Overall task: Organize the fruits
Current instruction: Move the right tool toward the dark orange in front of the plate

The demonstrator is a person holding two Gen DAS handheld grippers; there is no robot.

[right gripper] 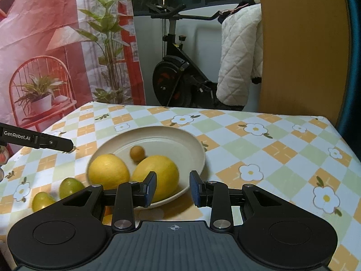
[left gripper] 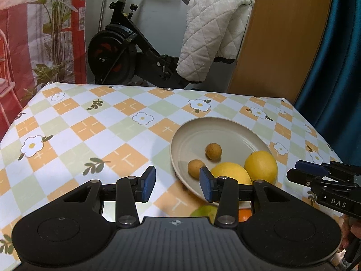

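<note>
Exercise bike behind bench. Plate holds two lemons, small brown fruits. Both grippers' jaws apart, empty.

Cream plate holds yellow lemons and tan-brown small fruits; beside it, green fruits on the orange-green-white checked, flowered tabletop.

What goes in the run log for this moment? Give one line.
left tongs: open, empty | right tongs: empty | beige round plate: two yellow lemons, two small brown fruits | two green fruits: on tablecloth
</note>
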